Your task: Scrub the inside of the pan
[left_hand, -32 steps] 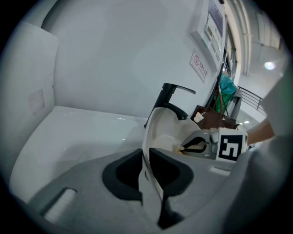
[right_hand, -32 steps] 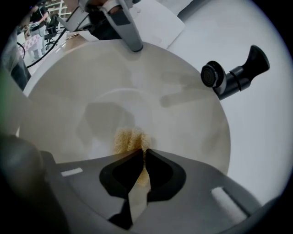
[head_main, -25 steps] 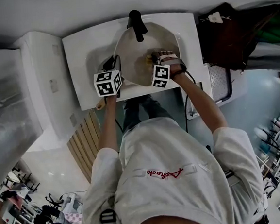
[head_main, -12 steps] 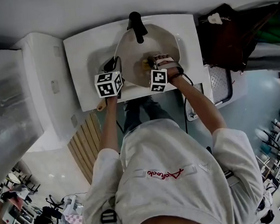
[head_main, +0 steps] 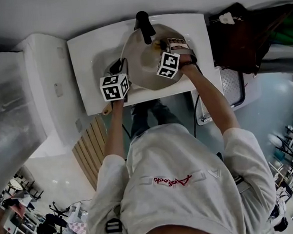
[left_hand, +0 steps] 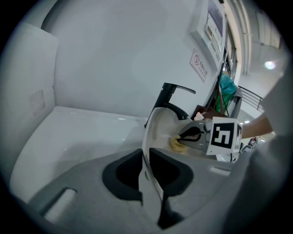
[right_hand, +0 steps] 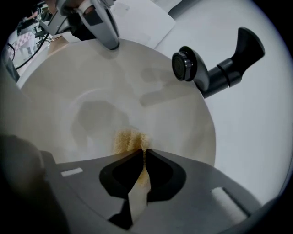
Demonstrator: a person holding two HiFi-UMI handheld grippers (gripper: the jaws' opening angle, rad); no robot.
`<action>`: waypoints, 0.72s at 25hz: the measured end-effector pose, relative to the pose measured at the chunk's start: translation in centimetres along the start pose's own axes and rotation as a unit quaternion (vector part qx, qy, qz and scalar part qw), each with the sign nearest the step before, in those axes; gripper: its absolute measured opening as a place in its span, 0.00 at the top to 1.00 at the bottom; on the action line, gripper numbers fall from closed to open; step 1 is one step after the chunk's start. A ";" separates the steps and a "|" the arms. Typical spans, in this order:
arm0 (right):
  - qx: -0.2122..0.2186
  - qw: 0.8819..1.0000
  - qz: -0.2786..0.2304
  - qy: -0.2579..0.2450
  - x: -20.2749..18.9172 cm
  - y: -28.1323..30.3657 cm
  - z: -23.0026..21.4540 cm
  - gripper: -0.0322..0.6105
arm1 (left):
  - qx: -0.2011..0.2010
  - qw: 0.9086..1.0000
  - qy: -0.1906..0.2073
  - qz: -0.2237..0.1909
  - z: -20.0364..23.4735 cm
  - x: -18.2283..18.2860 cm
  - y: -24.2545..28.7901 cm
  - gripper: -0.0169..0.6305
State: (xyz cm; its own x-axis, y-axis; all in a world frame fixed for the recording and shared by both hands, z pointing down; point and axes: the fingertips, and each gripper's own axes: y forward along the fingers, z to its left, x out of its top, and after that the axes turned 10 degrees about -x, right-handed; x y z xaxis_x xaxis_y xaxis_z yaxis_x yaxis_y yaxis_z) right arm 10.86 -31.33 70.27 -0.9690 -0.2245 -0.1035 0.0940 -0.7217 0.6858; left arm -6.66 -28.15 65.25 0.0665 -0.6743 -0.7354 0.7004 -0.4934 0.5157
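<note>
My pan (right_hand: 91, 91) is cream, my sponge (right_hand: 130, 139) yellow, the faucet (right_hand: 219, 59) black, the sink (head_main: 88, 63) white, my marker cube (head_main: 114, 86) black-and-white squares.

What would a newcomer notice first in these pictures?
A pale pan sits in the white sink below the black faucet, at the top of the head view. The left gripper clamps the pan's rim at the left. The right gripper presses a yellow sponge against the pan's inside.
</note>
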 end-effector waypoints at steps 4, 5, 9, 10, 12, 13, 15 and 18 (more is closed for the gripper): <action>0.001 1.000 0.004 -0.005 -0.2 0.4 0.0 0.91 | -0.001 1.000 0.001 0.001 0.0 0.0 0.0 0.90; 0.003 1.000 0.005 -0.005 -0.3 0.4 0.0 0.91 | -0.002 1.000 0.001 0.000 0.0 0.0 0.1 0.90; 0.013 1.000 0.007 -0.014 -0.8 0.0 0.7 0.91 | -0.001 1.000 0.002 0.000 0.0 0.0 0.0 0.90; 0.016 1.000 0.008 -0.017 -1.0 -0.3 1.2 0.91 | -0.001 1.000 0.002 0.000 0.0 0.0 0.0 0.90; 0.024 0.999 0.007 -0.026 -1.3 -0.7 2.1 0.91 | -0.001 1.000 0.003 0.000 0.0 0.0 0.0 0.90; 0.030 0.999 0.007 -0.030 -1.4 -1.0 2.7 0.91 | -0.001 1.000 0.003 0.000 0.0 0.0 0.0 0.90; 0.047 0.998 0.008 -0.042 -1.6 -1.7 3.9 0.91 | 0.000 1.000 0.004 0.001 0.0 0.0 0.0 0.90; 0.063 0.996 0.001 -0.057 -1.6 -2.5 5.4 0.91 | 0.001 1.000 0.005 0.001 0.1 0.0 0.0 0.90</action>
State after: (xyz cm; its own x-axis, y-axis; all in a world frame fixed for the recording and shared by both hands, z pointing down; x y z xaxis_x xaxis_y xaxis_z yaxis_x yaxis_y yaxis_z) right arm 10.97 -25.61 72.63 -0.9890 -0.1457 -0.0242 0.0742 -0.6319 0.7715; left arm -6.73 -28.18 65.27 0.0752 -0.6701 -0.7384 0.6984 -0.4932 0.5187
